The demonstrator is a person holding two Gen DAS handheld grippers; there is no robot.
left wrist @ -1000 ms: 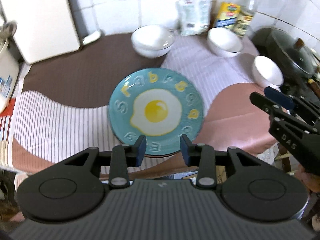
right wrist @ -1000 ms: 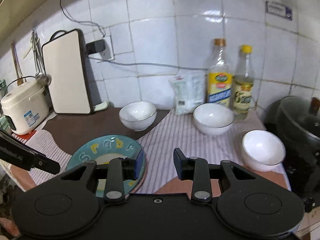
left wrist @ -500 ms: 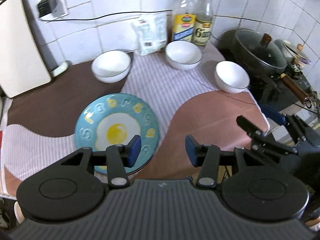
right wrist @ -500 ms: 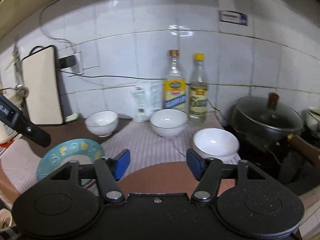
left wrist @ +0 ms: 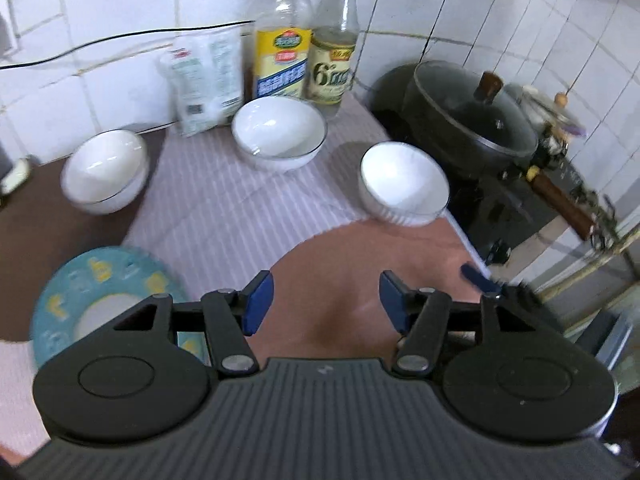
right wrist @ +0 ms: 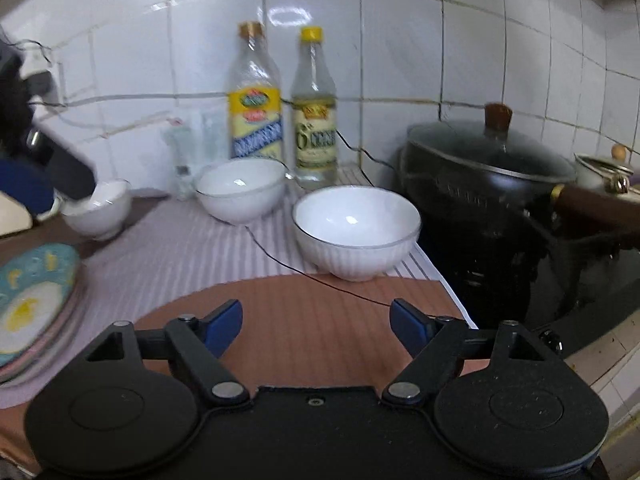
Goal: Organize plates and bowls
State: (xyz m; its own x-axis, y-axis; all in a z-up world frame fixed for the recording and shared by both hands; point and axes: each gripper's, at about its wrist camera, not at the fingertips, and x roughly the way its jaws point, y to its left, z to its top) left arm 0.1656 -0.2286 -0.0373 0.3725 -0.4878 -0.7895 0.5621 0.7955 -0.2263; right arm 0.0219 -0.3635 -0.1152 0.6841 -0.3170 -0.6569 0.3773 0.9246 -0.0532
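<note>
We see both grippers held above the cloth-covered counter with nothing between their pads — the left gripper and the right gripper have just been opening. Three white bowls stand apart: nearest bowl, middle bowl, far-left bowl. The egg-pattern plate seems to top a blurred stack.

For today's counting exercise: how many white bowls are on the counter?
3. Left bowl on the brown mat near the wall; middle bowl before the two bottles; right bowl beside the black pot. The left one may be two stacked.
</note>
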